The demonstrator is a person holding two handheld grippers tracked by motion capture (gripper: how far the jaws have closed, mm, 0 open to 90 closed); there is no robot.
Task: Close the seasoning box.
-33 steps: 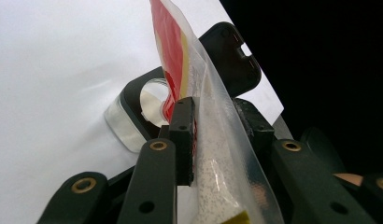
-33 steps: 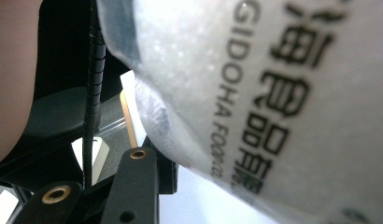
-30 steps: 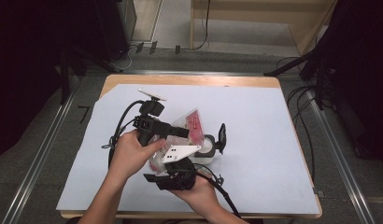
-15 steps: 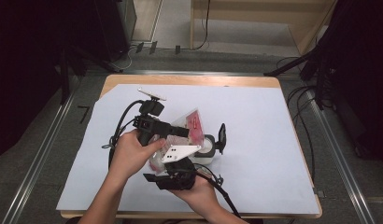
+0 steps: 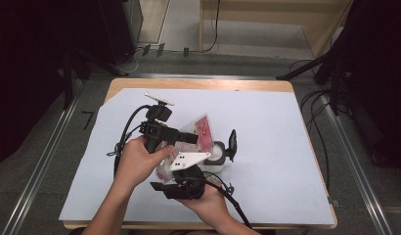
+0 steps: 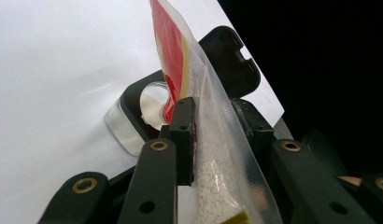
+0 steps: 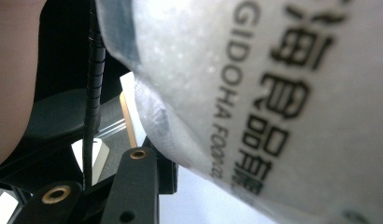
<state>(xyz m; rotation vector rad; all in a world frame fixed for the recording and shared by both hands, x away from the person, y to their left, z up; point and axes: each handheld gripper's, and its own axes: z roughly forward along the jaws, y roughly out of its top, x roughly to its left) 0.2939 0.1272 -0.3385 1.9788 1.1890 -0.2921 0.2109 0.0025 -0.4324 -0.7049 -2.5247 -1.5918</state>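
We've got the left claw (image 6: 213, 135) pinched on the pouch (image 6: 213, 154), held over the bench (image 5: 286, 137) just above a small jar (image 5: 217, 152). Right claw (image 5: 181, 183) sits under the pouch; can't tell if it's gripping. Keep the pinch firm w/ the mouth over the jar. Pouch: thin, clear, crinkly film, red print, speckled inside.

Overhead light is washing the white table sheet (image 5: 267, 147) evenly while the surrounding floor is sinking into darkness. The sheet is blowing out to near pure white in the left gripper view. The printed bag (image 7: 273, 93) is blurring, too close to focus.
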